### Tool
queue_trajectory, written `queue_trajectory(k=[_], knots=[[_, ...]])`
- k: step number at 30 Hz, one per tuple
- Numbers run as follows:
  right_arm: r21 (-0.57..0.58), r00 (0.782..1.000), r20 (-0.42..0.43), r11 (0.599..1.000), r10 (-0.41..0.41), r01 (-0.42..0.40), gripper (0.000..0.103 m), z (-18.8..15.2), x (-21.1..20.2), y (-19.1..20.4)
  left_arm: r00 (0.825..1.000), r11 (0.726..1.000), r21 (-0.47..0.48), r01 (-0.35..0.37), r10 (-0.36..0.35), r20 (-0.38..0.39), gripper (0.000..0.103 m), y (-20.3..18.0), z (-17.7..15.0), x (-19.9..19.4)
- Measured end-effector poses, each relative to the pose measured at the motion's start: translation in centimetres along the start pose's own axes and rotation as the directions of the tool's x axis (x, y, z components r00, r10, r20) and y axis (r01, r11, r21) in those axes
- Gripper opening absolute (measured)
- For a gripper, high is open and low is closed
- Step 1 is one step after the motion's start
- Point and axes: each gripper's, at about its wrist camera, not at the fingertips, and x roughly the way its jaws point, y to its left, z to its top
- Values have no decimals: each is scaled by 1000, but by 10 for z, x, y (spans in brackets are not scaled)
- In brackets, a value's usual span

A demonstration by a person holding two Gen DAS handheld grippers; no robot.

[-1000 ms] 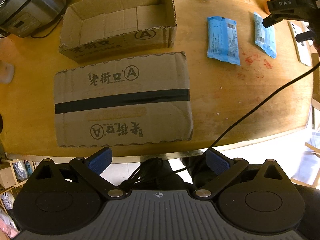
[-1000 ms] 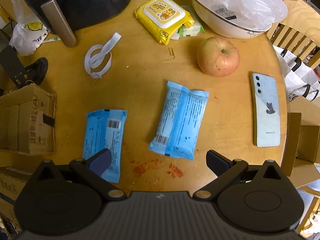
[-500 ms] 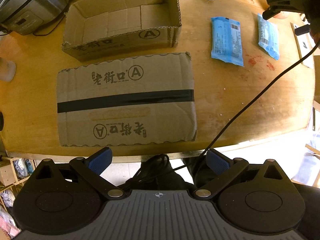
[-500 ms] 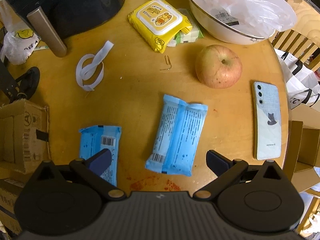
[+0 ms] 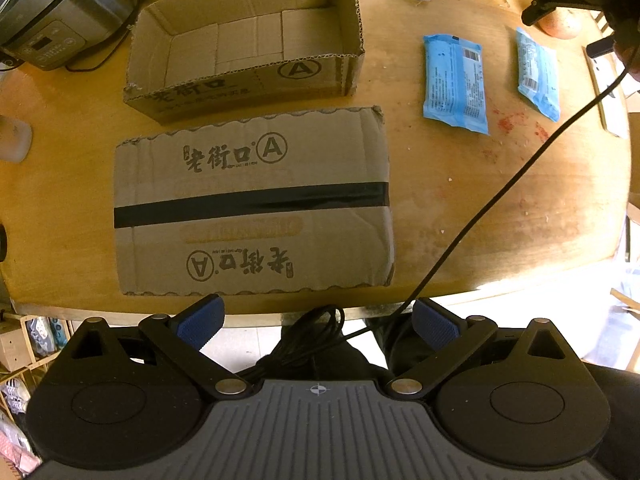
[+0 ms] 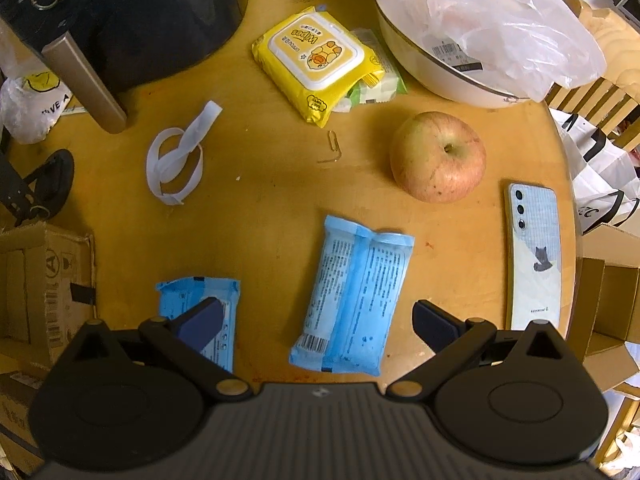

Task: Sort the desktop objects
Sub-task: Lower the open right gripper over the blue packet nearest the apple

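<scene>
On the round wooden table (image 6: 256, 216), the right gripper (image 6: 316, 320) is advancing, fingers spread and empty, over the blue packet (image 6: 352, 300) (likely the next pick); the left gripper (image 5: 316, 320) is idling, also spread.

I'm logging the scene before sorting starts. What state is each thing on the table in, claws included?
left claw: open, holds nothing, hangs off the table's near edge
right claw: open, holds nothing, above the blue packets
open cardboard box: upright, empty
taped cardboard box: closed, black tape across
left blue packet: sealed, flat
right blue packet: sealed, flat
yellow wipes pack: lid shut
apple: whole
phone: face down
</scene>
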Motion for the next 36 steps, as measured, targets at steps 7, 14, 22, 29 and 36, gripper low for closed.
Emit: queue_trajectory(k=[7,14,22,29,36], knots=[[16,1000,-12,1000,-5,5,103,4,6,-2,1000,1000,-10,0,0,-1,103,1,1,0],[97,1000,-22,995,1,1,103,4,9,-10,1000,1000,-23,2,-2,-4,103,0,1,1],[251,999,-40,968,-6,16,103,4,12,-26,1000,999,-36,4,-5,-6,103,-1,0,1],[393,999,-33,919,7,7,103,2,13,-41,1000,983,-184,11,-13,-10,103,-2,-1,2],[423,1000,-31,906,3,10,103,3,15,-46,1000,983,-181,11,-13,-11,103,-3,-1,2]])
